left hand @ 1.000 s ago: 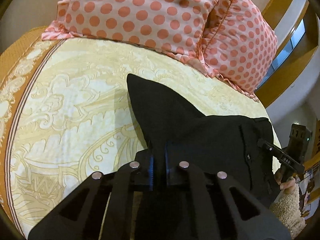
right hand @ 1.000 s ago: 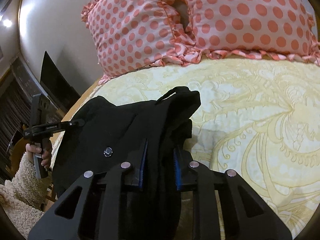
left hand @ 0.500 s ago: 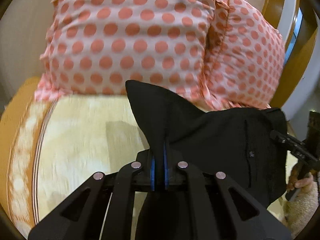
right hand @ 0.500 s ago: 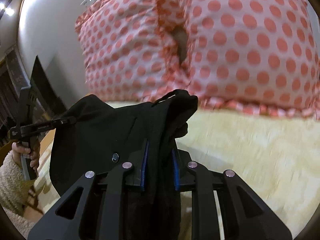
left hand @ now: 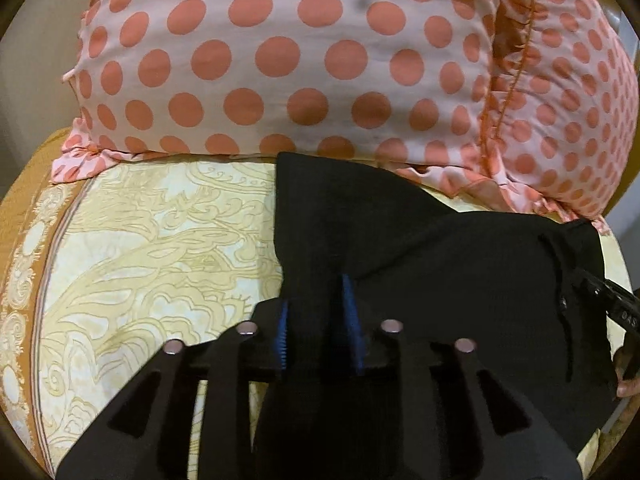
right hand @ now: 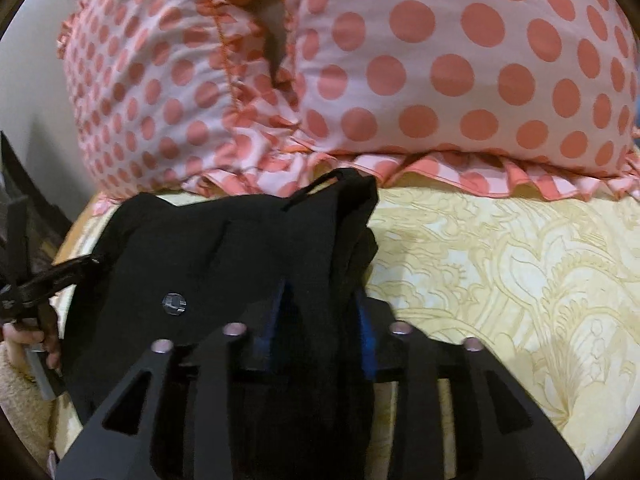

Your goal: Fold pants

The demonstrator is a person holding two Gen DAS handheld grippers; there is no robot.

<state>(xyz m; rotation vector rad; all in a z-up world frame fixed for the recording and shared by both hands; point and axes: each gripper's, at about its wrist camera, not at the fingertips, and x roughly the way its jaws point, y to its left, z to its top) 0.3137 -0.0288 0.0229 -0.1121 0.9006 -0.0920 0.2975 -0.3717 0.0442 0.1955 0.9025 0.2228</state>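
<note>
A second before, the dotted pillows (left hand: 280,60) were far off and both grippers held the black pants (left hand: 460,280) up over the bed. Now the pillows filled the top of both views, and the pants had come right up to them. The left gripper (left hand: 314,320) had pinched the cloth tight before. Now its two blue pads stood wider apart, so it looked let go, with a strip of black cloth lying loose between them. The right gripper (right hand: 322,320) had spread its pads a bit wider too, and a thick bunch of cloth sat in the gap.

The pants lay just below the pillows, on the bed. One pointed corner touched the frilly bottom edge of the pillows. The cloth was plain black and folded over on itself, with thick layers bunched at the right gripper. A small round button (right hand: 173,303) showed on top, farther from the pillows than the corner. A thin belt loop (right hand: 320,182) stuck up at the edge nearest the pillows.

The pants rested on a pale yellow bedspread (left hand: 140,260) with swirly leaf shapes and an orange border. The two pillows were pink with big orange dots and ruffled edges, leaning side by side at the head of the bed. Beside the pillows stood a plain pale wall (right hand: 24,60).
</note>
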